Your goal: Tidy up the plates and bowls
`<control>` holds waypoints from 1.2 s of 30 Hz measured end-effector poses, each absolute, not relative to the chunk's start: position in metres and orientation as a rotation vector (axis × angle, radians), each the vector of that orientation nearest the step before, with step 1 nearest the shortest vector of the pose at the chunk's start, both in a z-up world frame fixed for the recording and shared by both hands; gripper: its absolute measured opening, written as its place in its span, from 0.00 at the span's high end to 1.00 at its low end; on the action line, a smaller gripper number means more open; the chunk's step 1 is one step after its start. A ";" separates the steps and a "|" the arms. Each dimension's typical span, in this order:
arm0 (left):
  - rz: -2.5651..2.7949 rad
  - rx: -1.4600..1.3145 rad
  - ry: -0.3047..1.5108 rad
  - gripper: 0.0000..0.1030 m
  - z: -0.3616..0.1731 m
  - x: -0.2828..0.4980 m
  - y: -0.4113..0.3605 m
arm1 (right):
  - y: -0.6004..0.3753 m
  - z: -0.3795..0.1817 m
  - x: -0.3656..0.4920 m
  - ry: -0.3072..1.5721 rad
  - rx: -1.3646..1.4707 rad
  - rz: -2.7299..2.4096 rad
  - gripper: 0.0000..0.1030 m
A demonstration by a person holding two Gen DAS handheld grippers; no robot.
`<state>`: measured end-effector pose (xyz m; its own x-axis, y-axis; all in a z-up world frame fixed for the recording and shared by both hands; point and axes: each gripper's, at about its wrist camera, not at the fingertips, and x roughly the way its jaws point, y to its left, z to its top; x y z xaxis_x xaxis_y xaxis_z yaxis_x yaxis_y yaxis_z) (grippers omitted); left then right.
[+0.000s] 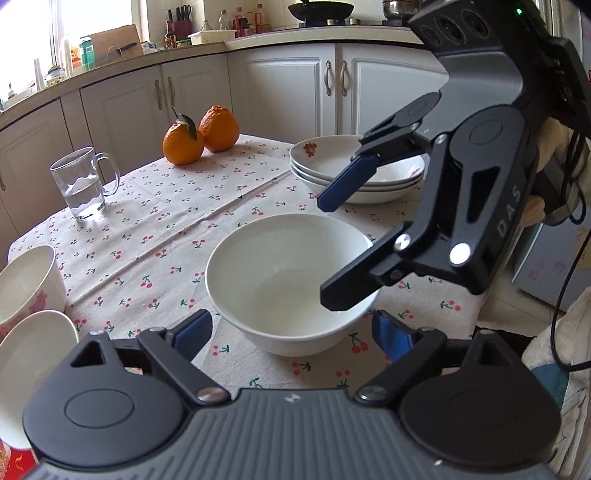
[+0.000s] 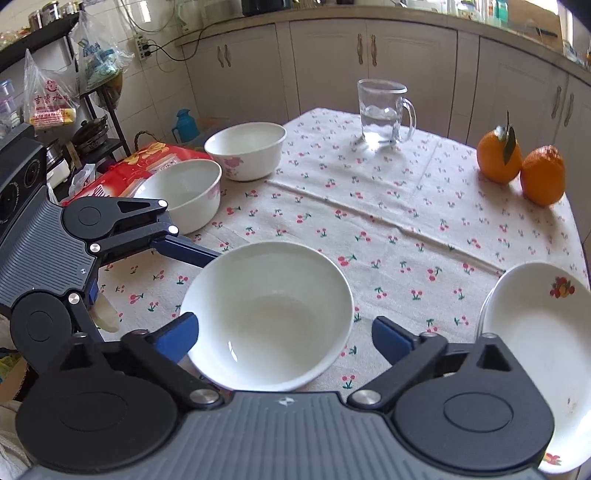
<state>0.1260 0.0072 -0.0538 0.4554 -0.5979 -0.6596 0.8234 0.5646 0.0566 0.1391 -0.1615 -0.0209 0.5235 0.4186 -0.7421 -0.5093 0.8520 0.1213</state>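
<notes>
A plain white bowl (image 1: pixel 291 284) stands upright near the middle of the table, on a cloth printed with small cherries (image 1: pixel 155 236). It is empty. The left gripper (image 1: pixel 291 332) sits low in front of it with its jaws spread wide, one blue pad on either side of the bowl's near wall and neither touching it. The right gripper (image 1: pixel 332 251) comes in from the right, jaws also apart: in the left wrist view its lower black finger overlaps the bowl's rim, though contact cannot be told, and its upper blue-padded finger is raised above.

From the right wrist camera the same bowl (image 2: pixel 267 314) lies between that gripper's parted pads.

Beyond the bowl, toward the cupboards, a stack of shallow white plates (image 1: pixel 354 170) with a fruit motif rests on the cloth, nothing in the top one. At the table's left edge two more white bowls with pink flower prints (image 2: pixel 245 149) (image 2: pixel 184 192) sit close together, both empty. A glass mug (image 1: pixel 85 184) partly filled with water stands well apart, and two oranges (image 1: pixel 201 136) touch each other near the far edge, one with a leaf.

Cream cabinet doors (image 1: pixel 280 92) run around the room under a worktop crowded with bottles; a wok (image 1: pixel 320 10) sits on the hob. A red packet (image 2: pixel 144 162) lies just beside the flowered bowls.
</notes>
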 end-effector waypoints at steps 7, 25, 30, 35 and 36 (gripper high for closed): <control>-0.878 0.387 0.632 0.09 -0.049 0.116 0.020 | -0.153 -0.019 0.136 0.842 -0.158 0.548 0.00; -0.614 0.311 0.550 0.08 -0.004 0.092 0.104 | -0.105 0.012 0.119 0.721 -0.337 0.563 0.00; -0.521 0.290 0.530 0.08 0.005 0.103 0.128 | -0.081 0.015 0.124 0.709 -0.380 0.596 0.00; -0.446 0.293 0.546 0.08 0.005 0.128 0.144 | -0.052 0.011 0.128 0.683 -0.420 0.620 0.00; -0.439 0.291 0.552 0.08 0.004 0.133 0.146 | -0.046 0.010 0.130 0.682 -0.427 0.620 0.00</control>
<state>0.1333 0.1463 0.0041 0.7628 -0.3214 -0.5611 0.4745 0.8677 0.1480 0.1301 -0.0461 0.0098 0.6104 0.3855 -0.6919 -0.6522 0.7403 -0.1630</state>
